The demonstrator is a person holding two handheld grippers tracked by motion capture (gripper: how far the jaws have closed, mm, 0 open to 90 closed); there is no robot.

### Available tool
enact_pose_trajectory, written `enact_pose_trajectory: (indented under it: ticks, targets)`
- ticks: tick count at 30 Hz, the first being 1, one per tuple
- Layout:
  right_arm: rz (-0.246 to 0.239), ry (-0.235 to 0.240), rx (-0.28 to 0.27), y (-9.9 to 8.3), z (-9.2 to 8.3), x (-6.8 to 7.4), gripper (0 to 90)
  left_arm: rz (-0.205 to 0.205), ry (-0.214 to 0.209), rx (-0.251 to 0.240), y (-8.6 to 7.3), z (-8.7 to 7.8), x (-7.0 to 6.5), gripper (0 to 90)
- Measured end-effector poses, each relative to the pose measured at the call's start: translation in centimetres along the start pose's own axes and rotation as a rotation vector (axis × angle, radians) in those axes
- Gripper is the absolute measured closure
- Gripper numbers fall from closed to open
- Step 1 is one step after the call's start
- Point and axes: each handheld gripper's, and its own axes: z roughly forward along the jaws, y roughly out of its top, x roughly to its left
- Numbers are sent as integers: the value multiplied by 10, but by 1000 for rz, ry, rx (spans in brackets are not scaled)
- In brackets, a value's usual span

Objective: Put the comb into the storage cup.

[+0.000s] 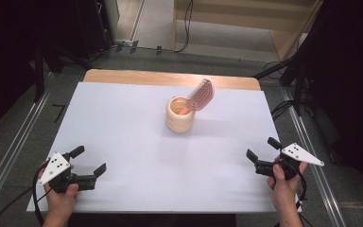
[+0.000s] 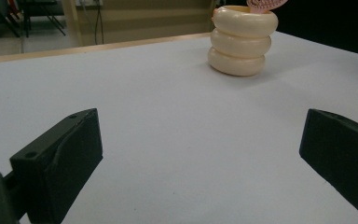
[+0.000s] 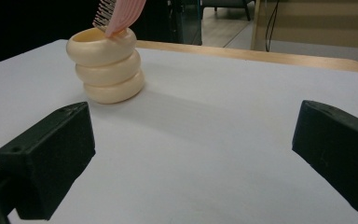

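A cream holder [image 1: 180,115] made of three stacked rounded rings stands upright on the white table [image 1: 137,137], slightly toward twelve o'clock from the table's middle. A pink hairbrush [image 1: 200,95] sits in it handle-down, its head leaning out over the rim toward one o'clock. The left gripper [image 1: 90,161] rests low at about seven o'clock of the table, held in the person's left hand [image 1: 61,198], its jaws spread wide with nothing between them. In the left gripper view the holder [image 2: 242,41] stands well ahead at about one o'clock, with a bit of the hairbrush [image 2: 266,4] at the top edge. The right gripper [image 1: 262,149] sits at about four o'clock of the table, held in the right hand [image 1: 283,187], jaws also wide apart and empty. In the right gripper view the holder [image 3: 107,65] lies ahead at eleven o'clock, the hairbrush [image 3: 119,14] slanting up from its rim. Both grippers are well apart from the holder.
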Motion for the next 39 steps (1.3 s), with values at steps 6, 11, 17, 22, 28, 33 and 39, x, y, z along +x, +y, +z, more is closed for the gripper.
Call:
enact_pose_trajectory:
  ticks: [6, 11, 17, 22, 28, 33, 39]
  targets:
    - [-10, 8, 2, -10, -8, -6, 0, -2, -1, 0, 0, 0, 0, 0]
    - [-5, 2, 13, -18, -14, -11, 0, 0, 2, 0, 0, 0, 0, 0]
    - [3, -9, 29, -31, -21, -17, 0, 2, 0, 0, 0, 0, 0, 0]
    - [14, -21, 17, -37, -30, -24, 0, 2, 1, 0, 0, 0, 0, 0]
    - [26, -40, 27, -45, -36, -29, 0, 6, 1, 1, 0, 0, -1, 0]
    - [0, -40, 28, -46, -39, -28, 0, 5, 3, 2, 0, 0, -1, 0]
    - [-19, -58, 26, -50, -45, -32, 0, 5, 4, 2, 0, 0, -1, 0]
